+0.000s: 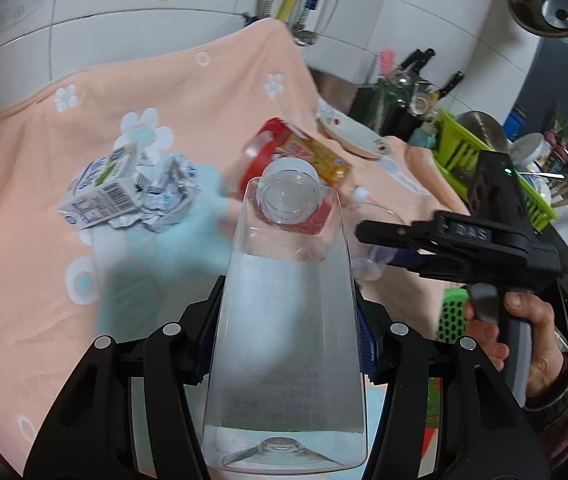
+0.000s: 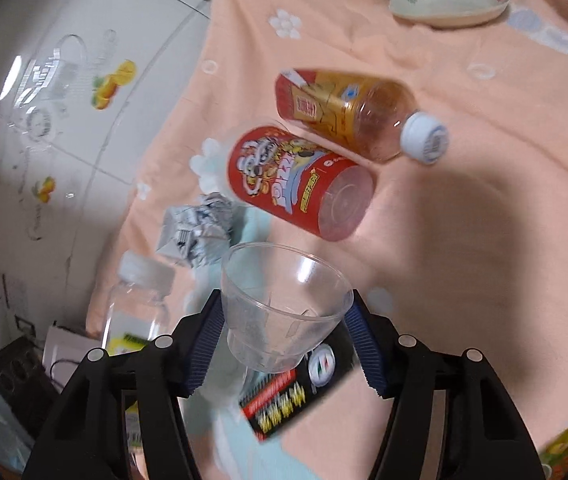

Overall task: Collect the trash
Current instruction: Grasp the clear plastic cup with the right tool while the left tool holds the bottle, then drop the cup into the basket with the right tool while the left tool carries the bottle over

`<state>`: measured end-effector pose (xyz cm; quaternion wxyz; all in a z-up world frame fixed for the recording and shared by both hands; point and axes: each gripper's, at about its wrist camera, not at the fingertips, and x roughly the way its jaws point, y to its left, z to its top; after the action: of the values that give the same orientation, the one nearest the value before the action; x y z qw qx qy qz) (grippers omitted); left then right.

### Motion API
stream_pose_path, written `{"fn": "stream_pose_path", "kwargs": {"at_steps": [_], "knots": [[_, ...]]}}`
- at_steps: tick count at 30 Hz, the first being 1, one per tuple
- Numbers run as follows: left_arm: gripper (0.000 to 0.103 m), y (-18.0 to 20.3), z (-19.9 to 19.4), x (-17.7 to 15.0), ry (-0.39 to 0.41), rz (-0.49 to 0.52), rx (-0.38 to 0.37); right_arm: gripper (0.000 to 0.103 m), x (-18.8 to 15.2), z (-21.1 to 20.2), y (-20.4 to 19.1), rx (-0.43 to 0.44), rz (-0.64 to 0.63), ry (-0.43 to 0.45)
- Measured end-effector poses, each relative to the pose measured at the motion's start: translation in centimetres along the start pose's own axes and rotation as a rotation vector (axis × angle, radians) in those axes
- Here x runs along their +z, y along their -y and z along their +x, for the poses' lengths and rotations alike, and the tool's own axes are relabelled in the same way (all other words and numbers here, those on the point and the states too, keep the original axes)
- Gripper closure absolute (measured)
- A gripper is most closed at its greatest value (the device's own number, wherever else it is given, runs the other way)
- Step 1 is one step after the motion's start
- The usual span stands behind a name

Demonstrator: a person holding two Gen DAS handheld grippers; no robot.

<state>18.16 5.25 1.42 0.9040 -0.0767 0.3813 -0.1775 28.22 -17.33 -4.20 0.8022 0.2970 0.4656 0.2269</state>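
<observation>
- The left gripper (image 1: pixel 285 344), black with blue ribbed pads, clamps a clear plastic bottle (image 1: pixel 284 320).
- The right gripper (image 2: pixel 284 336) grips a clear plastic cup (image 2: pixel 280 304); a bare hand (image 1: pixel 511 336) squeezes its grey handle.

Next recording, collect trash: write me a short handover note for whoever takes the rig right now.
Left tool: shut on a clear plastic bottle.
Right tool: a clear plastic cup sits between its pads; grip looks closed but unconfirmed.
On the peach cloth: red can, tea bottle, crushed milk carton, crumpled foil, black packet.
Done: two items picked up.
Left: bin them, then collect the rest. No bin in view.
</observation>
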Motion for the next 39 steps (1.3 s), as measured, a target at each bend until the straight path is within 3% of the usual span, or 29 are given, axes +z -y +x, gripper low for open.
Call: {"fn": "stream_pose_path", "kwargs": {"at_steps": [4, 12, 19, 22, 28, 31, 39], "knots": [[0.048, 2.7, -0.2, -0.7, 0.001, 0.025, -0.038, 0.044, -2.1, -3.8, 0.7, -0.035, -0.045, 0.027], [0.048, 8.7, 0.5, -2.9, -0.024, 0.088, -0.132, 0.044, -7.9, -11.5, 9.1, -0.275, -0.027, 0.046], [0.048, 13.7, 2.2, -5.3, -0.075, 0.144, -0.199, 0.043, -12.1, -14.7, 15.2, -0.504, -0.017, 0.001], [0.048, 15.3, 3.2, -6.4, -0.107, 0.161, -0.222, 0.043, -13.7, -15.3, 17.4, -0.554, -0.010, -0.027], [0.048, 18.6, 5.4, -8.4, -0.169, 0.214, -0.250, 0.042, -15.9, -16.7, 19.1, -0.577, -0.015, -0.040], [0.048, 20.1, 6.4, -9.3, -0.191, 0.247, -0.252, 0.037, -16.1, -17.2, 18.3, -0.593, -0.049, -0.017], [0.048, 22.2, 8.5, -10.6, -0.235, 0.295, -0.253, 0.037, -16.4, -19.3, 15.8, -0.594, -0.142, 0.044]]}}
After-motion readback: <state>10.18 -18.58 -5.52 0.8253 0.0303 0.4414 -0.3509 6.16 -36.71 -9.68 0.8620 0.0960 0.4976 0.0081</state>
